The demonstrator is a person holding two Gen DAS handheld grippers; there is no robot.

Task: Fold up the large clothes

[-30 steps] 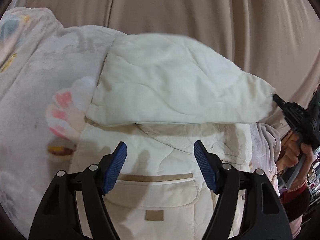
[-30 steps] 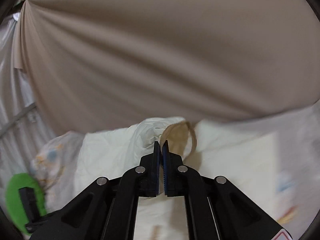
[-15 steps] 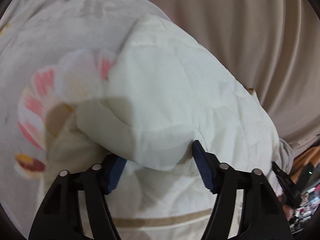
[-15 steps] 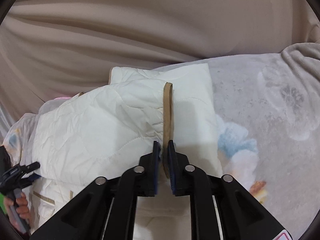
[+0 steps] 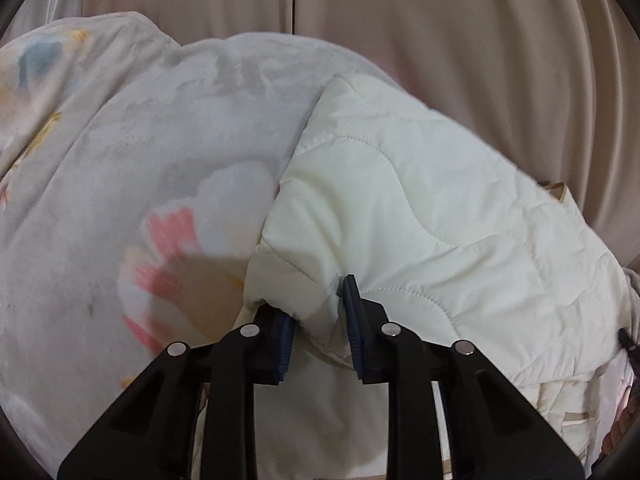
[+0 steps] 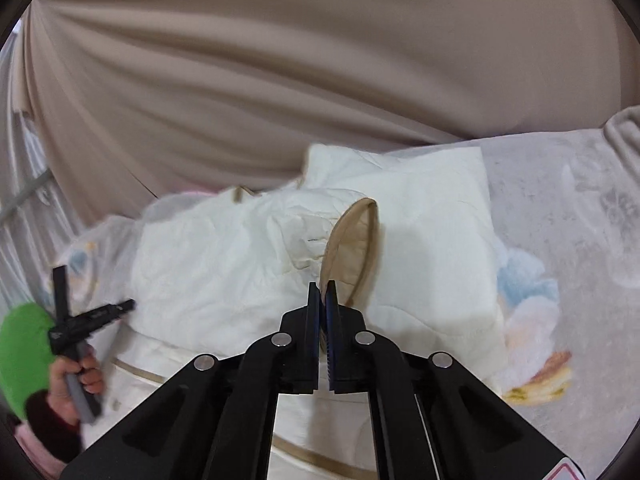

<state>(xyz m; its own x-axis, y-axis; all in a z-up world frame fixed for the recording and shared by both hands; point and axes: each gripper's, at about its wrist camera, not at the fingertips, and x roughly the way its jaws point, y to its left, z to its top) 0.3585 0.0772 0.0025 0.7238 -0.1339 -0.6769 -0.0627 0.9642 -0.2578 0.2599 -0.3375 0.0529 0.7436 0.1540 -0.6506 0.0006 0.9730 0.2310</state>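
Note:
A cream quilted jacket [image 5: 420, 216] with tan trim lies on a floral blanket [image 5: 140, 152], its upper part folded over its lower part. My left gripper [image 5: 320, 332] is shut on the folded edge of the jacket; cloth bulges between the blue pads. In the right wrist view the jacket [image 6: 432, 216] fills the middle. My right gripper [image 6: 323, 292] is shut on the tan cuff [image 6: 354, 240] of a sleeve, which stands up as an open loop. The left gripper's body [image 6: 86, 318] and the hand on it show at the left.
A beige curtain [image 5: 440, 40] hangs close behind the bed and also fills the top of the right wrist view [image 6: 280, 80]. The floral blanket [image 6: 560, 240] spreads to the right of the jacket. Something green [image 6: 24, 356] sits at the far left edge.
My left gripper moved onto the jacket's folded edge and closed on it. My right gripper carried the sleeve cuff down over the jacket, staying shut.

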